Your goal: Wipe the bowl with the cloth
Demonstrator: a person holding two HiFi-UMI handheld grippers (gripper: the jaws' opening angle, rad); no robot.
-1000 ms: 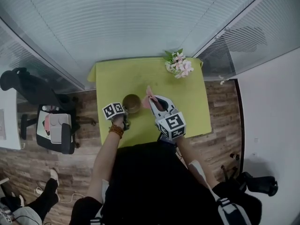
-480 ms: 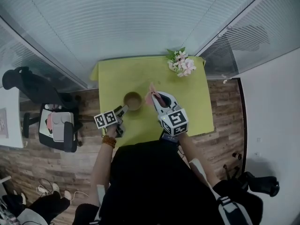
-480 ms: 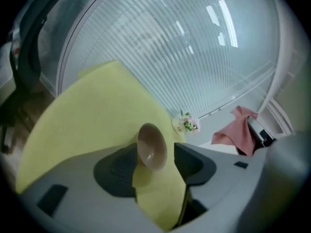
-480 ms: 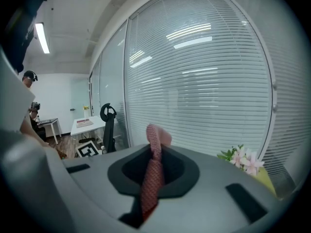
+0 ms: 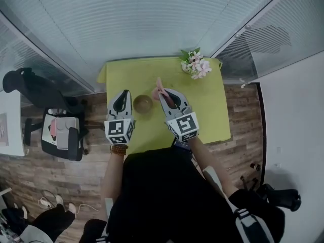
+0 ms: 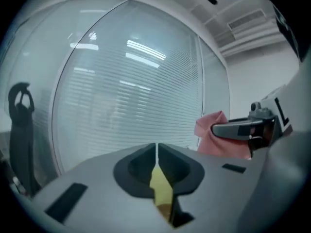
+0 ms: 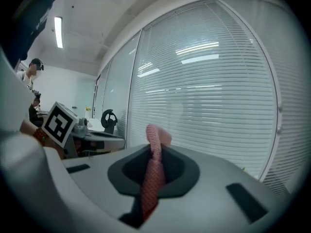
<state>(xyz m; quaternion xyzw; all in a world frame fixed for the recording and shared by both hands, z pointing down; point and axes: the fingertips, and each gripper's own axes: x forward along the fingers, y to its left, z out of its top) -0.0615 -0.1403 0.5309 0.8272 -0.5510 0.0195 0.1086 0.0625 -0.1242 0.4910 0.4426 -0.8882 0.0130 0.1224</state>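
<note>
The brown bowl sat near the middle of the green table. At its 9 o'clock hovered the left gripper, whose jaws had just been closing and stood all but together, nothing between them. At the bowl's 3 o'clock the right gripper was clamped tight on the pink cloth, which stuck out past its tips toward 12 o'clock

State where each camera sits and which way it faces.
Head view: on the head, looking down at table and bowl; arms, left gripper, right gripper show.
Left gripper view: on it, facing blinds; its empty jaws, just closed further.
Right gripper view: likewise facing blinds; jaws clamp the cloth.
Shared: cloth, in both gripper views.
</note>
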